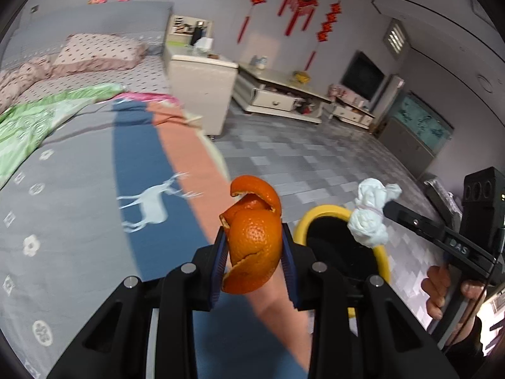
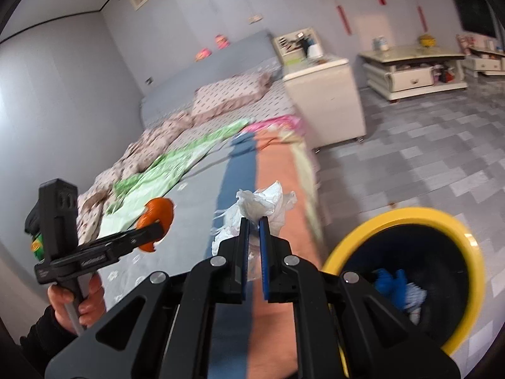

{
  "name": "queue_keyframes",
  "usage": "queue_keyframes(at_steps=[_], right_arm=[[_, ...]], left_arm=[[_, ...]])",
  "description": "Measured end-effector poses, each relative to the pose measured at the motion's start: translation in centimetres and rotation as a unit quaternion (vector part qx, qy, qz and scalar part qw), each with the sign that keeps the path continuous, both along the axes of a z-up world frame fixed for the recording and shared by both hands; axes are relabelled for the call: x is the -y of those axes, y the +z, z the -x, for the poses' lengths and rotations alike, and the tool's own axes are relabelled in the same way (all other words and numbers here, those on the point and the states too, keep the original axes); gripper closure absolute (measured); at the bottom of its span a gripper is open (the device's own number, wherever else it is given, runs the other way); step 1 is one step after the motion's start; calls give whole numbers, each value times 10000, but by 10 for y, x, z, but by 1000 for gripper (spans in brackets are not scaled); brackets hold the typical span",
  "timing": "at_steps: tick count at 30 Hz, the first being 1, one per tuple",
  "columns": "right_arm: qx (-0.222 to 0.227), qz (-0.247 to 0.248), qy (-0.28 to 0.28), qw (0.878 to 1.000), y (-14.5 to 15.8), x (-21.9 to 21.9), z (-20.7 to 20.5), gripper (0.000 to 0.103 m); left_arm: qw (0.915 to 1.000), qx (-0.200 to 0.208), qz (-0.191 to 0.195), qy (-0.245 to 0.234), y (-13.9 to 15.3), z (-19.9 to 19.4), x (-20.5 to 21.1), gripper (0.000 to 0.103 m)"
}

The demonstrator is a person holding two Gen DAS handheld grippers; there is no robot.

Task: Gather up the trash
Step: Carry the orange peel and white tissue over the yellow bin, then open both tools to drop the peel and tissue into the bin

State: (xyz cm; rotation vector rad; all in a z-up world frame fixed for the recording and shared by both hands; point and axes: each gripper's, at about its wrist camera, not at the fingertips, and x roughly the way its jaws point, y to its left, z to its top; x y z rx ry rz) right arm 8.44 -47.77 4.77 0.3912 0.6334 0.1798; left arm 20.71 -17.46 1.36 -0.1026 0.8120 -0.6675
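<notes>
My left gripper [image 1: 254,237] is shut on an orange peel [image 1: 254,237] and holds it in the air over the bed's edge. It also shows in the right wrist view [image 2: 157,221]. My right gripper [image 2: 254,224] is shut on a crumpled white tissue [image 2: 265,203], seen in the left wrist view [image 1: 371,218] above the bin. The yellow-rimmed bin [image 1: 303,224] stands on the floor beside the bed; in the right wrist view [image 2: 356,240] it holds blue and white trash.
The bed [image 1: 79,189] with a grey, blue and orange cover fills the left. A white bedside cabinet [image 1: 202,88], a low TV stand [image 1: 277,94] and a fish tank [image 1: 423,126] stand around the grey tiled floor [image 1: 300,158].
</notes>
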Motion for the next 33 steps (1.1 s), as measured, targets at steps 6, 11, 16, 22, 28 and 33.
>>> queue_keyframes(at_steps=[6,11,16,22,28,33], right_arm=[[74,74,-515,9986,8,52,17,96],[0,107,-831,9965,4,88,27,96],[-167,61,-1127,9935,-10,118,31,96],[-441,-9,-1328,9902,-37,141,28,96],[-634,-55,-1482,9869,-59,153,21,95],[-738,-46,-1624,9839,-72,161,16,95]], left_arm=[[9998,74,-17,-197,7,6,50,73],[9991,69,-73,-423,2,12,93,73],[9979,79,-263,-581,-10,17,130,73],[9964,-9,-442,-728,-29,22,168,73],[9940,-61,-655,-878,-50,29,196,72],[9926,-123,-789,-913,-62,28,202,71]])
